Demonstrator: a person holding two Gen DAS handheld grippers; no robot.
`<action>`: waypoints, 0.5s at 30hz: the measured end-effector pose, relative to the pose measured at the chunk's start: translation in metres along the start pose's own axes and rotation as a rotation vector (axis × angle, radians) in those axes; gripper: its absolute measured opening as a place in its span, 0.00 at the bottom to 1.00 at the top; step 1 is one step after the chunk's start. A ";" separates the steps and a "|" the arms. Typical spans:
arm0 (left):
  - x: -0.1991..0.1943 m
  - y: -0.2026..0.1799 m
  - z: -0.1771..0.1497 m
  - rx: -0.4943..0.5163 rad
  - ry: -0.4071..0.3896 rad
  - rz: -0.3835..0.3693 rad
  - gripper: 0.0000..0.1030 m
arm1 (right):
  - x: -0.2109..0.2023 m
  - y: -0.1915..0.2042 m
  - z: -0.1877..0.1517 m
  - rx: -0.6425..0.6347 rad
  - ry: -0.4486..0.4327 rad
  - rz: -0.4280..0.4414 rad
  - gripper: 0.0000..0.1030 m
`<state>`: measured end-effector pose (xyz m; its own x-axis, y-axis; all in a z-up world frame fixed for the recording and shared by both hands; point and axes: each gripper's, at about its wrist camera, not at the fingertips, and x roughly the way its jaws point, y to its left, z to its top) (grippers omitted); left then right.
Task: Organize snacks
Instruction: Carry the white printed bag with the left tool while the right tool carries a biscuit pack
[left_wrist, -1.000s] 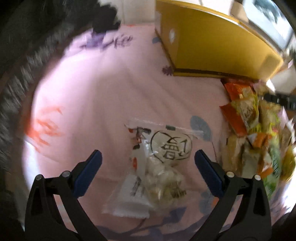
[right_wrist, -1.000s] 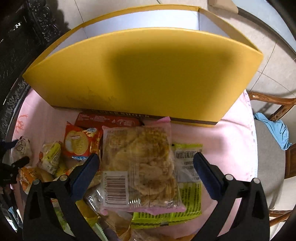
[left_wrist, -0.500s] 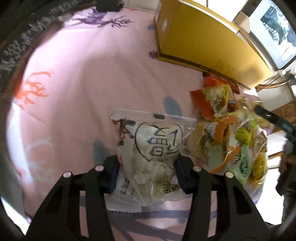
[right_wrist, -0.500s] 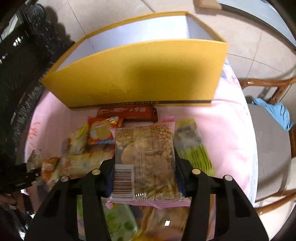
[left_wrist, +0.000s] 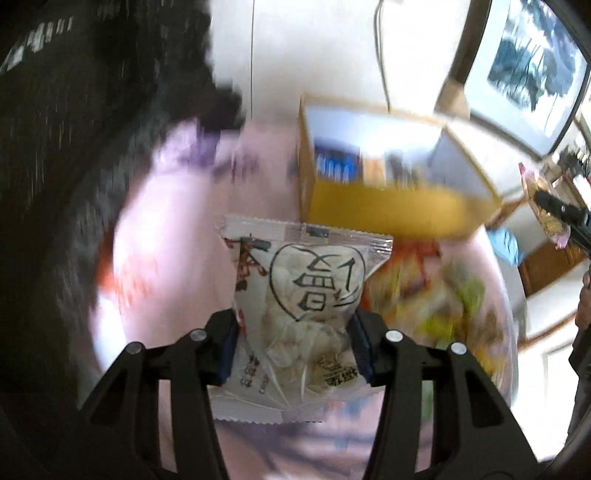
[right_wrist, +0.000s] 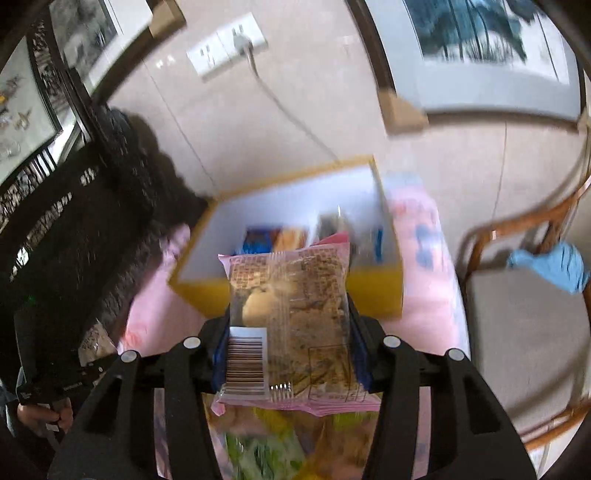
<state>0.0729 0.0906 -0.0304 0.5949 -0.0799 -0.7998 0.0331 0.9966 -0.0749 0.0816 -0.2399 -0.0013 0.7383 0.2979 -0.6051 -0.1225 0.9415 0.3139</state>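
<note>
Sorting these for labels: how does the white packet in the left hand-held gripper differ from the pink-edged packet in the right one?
The white heart-printed snack packet holds pale, whitish pieces; the pink-edged clear biscuit packet shows brown biscuits. The white one bears a large black character in a heart outline; the pink-edged one shows a barcode label. Both are sealed and clamped at their sides, in the left hand-held gripper and the right hand-held gripper, with the yellow cardboard box behind.

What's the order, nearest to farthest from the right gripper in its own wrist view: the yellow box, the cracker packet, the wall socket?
1. Cracker packet: clamped in the right gripper.
2. Yellow box: just beyond, open, on the pink tablecloth.
3. Wall socket: up on the wall, upper left.
</note>
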 end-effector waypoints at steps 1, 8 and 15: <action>0.001 -0.004 0.012 -0.002 -0.023 -0.004 0.49 | 0.001 0.003 0.011 -0.008 -0.019 -0.009 0.51; 0.047 -0.058 0.106 0.113 -0.178 0.119 0.49 | 0.059 0.001 0.070 -0.064 -0.060 -0.025 0.51; 0.093 -0.086 0.157 0.070 -0.160 0.117 0.49 | 0.104 -0.003 0.077 -0.068 0.022 -0.095 0.51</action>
<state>0.2514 0.0004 -0.0053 0.7181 0.0344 -0.6951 0.0087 0.9983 0.0584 0.2099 -0.2236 -0.0085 0.7341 0.2095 -0.6459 -0.0979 0.9739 0.2047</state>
